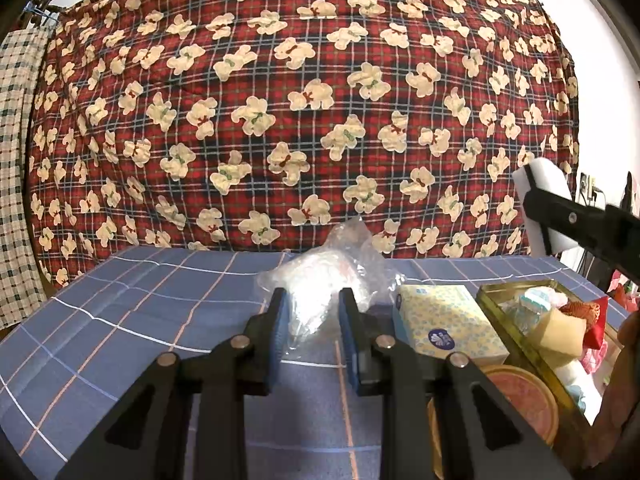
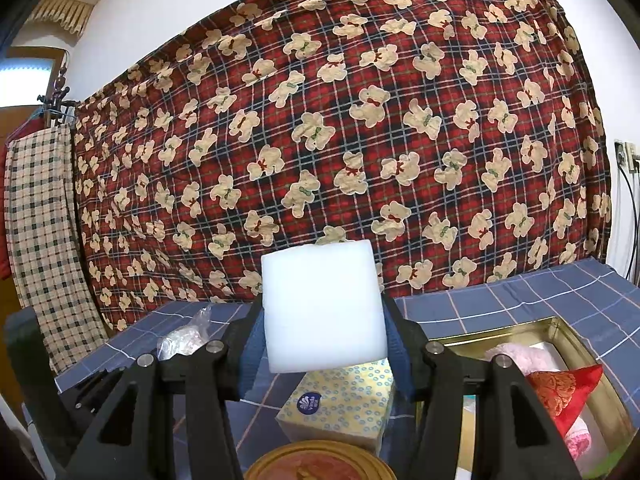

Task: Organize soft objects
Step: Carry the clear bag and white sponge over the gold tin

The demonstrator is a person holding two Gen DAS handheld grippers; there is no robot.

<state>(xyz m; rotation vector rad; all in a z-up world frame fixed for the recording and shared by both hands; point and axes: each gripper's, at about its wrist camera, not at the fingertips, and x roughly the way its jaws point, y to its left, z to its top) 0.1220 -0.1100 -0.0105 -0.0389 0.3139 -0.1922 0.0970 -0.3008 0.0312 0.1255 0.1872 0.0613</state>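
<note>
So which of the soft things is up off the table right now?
The white sponge block, clamped in the right hand-held gripper; the tissue pack and plastic bag lie on the table.

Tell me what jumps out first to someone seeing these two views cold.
The red plaid teddy-bear blanket hanging behind the table fills most of both views. Next comes the white foam block, clamped in the right gripper and held in the air above the yellow tissue box. In the left wrist view, the open left gripper points at a crinkled clear plastic bag on the blue checked tablecloth.
</note>
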